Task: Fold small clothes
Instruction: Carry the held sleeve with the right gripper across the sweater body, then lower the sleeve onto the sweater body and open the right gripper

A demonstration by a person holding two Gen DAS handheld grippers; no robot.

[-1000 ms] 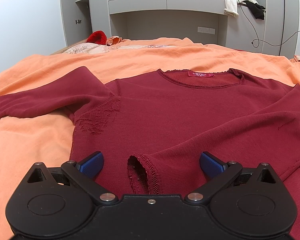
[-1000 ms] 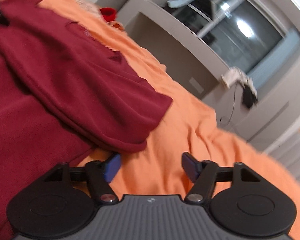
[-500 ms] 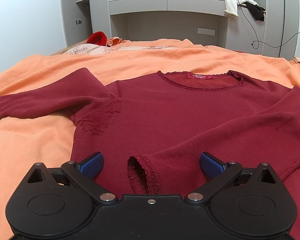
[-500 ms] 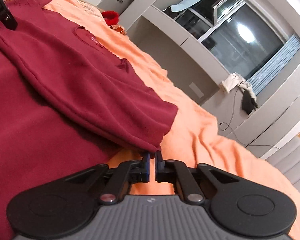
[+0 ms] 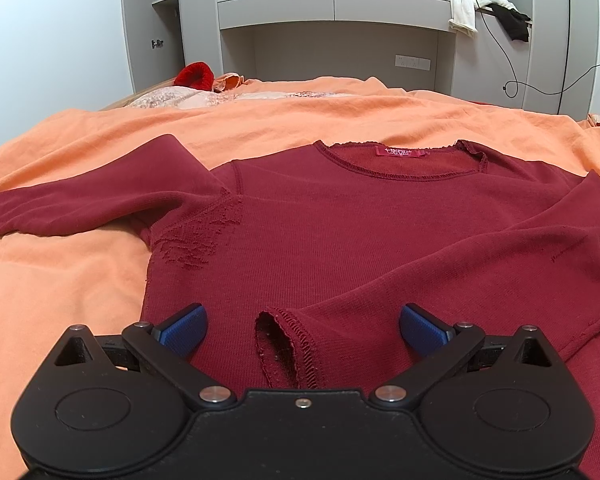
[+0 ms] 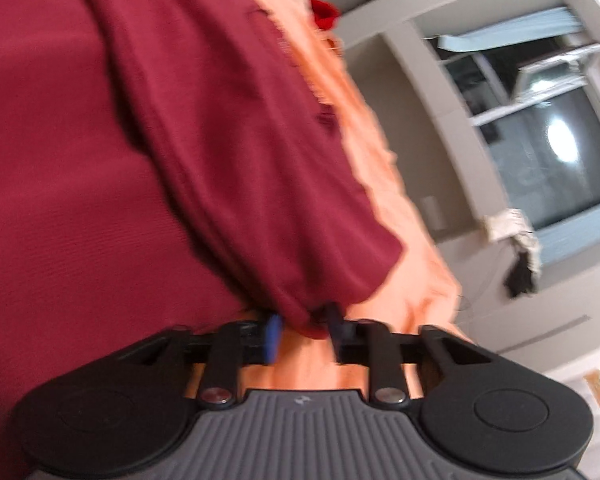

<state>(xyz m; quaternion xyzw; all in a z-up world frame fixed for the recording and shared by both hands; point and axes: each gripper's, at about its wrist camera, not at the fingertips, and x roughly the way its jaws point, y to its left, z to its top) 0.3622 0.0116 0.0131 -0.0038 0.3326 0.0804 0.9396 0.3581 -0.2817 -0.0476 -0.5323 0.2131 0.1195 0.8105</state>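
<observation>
A dark red long-sleeved sweater point(image 5: 340, 232) lies flat on the orange bedspread point(image 5: 52, 296), neckline away from me. Its right sleeve is folded across the body, with the cuff point(image 5: 288, 352) lying between the fingers of my left gripper point(image 5: 302, 326), which is open and holds nothing. Its left sleeve point(image 5: 80, 200) stretches out to the left. In the right wrist view, my right gripper point(image 6: 304, 330) has a fold of the sweater point(image 6: 220, 160) between its blue pads, with a gap still showing. The view is blurred and tilted.
A red hat point(image 5: 194, 76) and a patterned cloth point(image 5: 168, 100) lie at the far end of the bed. Grey cabinets and shelves point(image 5: 332, 12) stand behind, with clothes point(image 5: 484, 8) and a cable hanging at the right.
My right gripper closed at the sweater's folded edge, then parted somewhat with the cloth still between its pads, while rolling and lifting. The left gripper stayed still and open.
</observation>
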